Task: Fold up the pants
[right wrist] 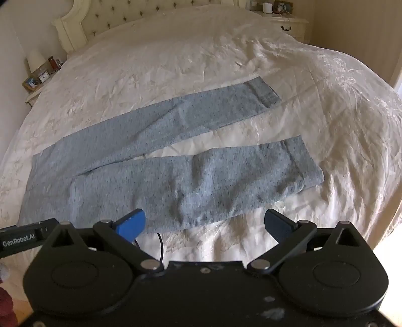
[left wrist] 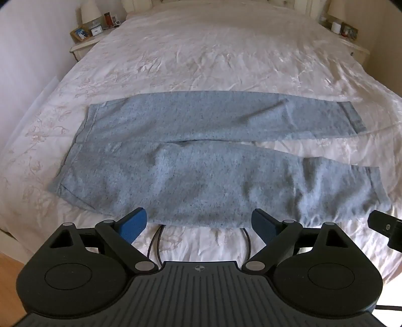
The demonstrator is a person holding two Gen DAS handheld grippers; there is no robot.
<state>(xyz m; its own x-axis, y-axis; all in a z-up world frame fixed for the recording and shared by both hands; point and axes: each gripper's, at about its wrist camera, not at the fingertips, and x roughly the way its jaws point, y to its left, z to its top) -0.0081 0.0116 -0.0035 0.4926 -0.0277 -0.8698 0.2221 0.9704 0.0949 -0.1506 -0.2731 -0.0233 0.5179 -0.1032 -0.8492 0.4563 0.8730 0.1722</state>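
Note:
Grey-blue knit pants point(left wrist: 201, 156) lie flat on the white bedspread point(left wrist: 201, 50), waistband to the left, both legs stretched to the right with a narrow gap between them. They also show in the right wrist view point(right wrist: 160, 176). My left gripper point(left wrist: 199, 223) is open and empty, just in front of the near leg's lower edge. My right gripper point(right wrist: 204, 223) is open and empty, in front of the near leg's edge further toward the cuff point(right wrist: 301, 163). The right gripper's body shows at the left wrist view's right edge point(left wrist: 387, 229).
A nightstand point(left wrist: 88, 42) with a lamp, frames and small items stands at the bed's far left. Another nightstand point(left wrist: 351, 40) stands at the far right. A tufted headboard point(right wrist: 120, 20) is at the back. Wood floor point(left wrist: 10, 271) lies beside the bed.

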